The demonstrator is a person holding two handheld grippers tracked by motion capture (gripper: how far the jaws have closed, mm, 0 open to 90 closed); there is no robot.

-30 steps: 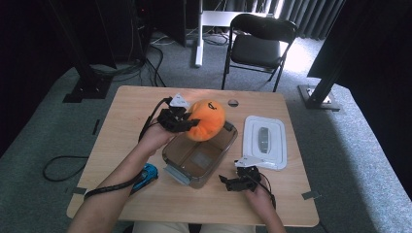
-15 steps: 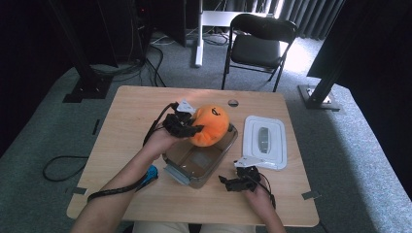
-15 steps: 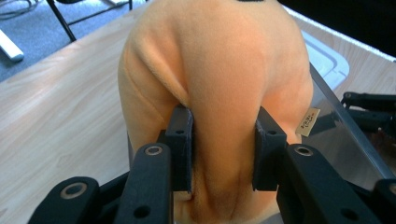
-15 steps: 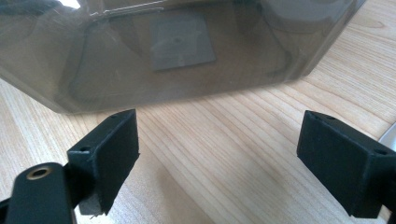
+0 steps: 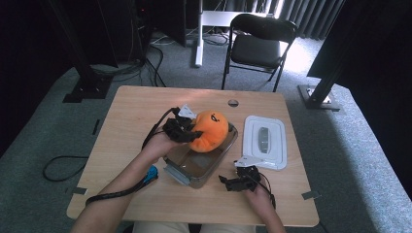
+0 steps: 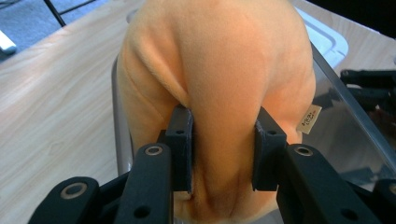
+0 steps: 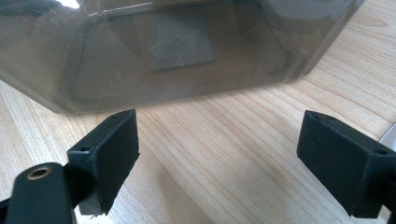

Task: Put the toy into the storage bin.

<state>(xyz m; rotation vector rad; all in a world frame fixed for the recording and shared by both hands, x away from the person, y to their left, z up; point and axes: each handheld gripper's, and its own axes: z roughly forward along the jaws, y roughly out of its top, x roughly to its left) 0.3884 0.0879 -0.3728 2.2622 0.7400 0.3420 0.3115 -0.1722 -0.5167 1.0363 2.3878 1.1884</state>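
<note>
**Plush toy carried over the clear container**

While the right gripper (image 5: 236, 180) rests on the table (image 5: 136, 107) with its jaws spread wide, the left gripper (image 5: 187, 129) holds the orange plush toy (image 5: 210, 130) above the far end of the clear container (image 5: 194, 165). Against the earlier high views, the toy has travelled right and toward the person, from beside the container's far corner to over its rim; the right gripper has not shifted. In the high view, the white lid (image 5: 264, 141) lies flat just right of the container, apart from it, with bare tabletop on the left and far sides.

The left gripper view shows what the high view cannot: both jaws press into a fold of the plush toy (image 6: 224, 60), pinching it firmly, and a small label hangs at its side.

The right gripper view faces the container's (image 7: 154, 51) clear wall close ahead, with bare wood between the open jaws.
</note>
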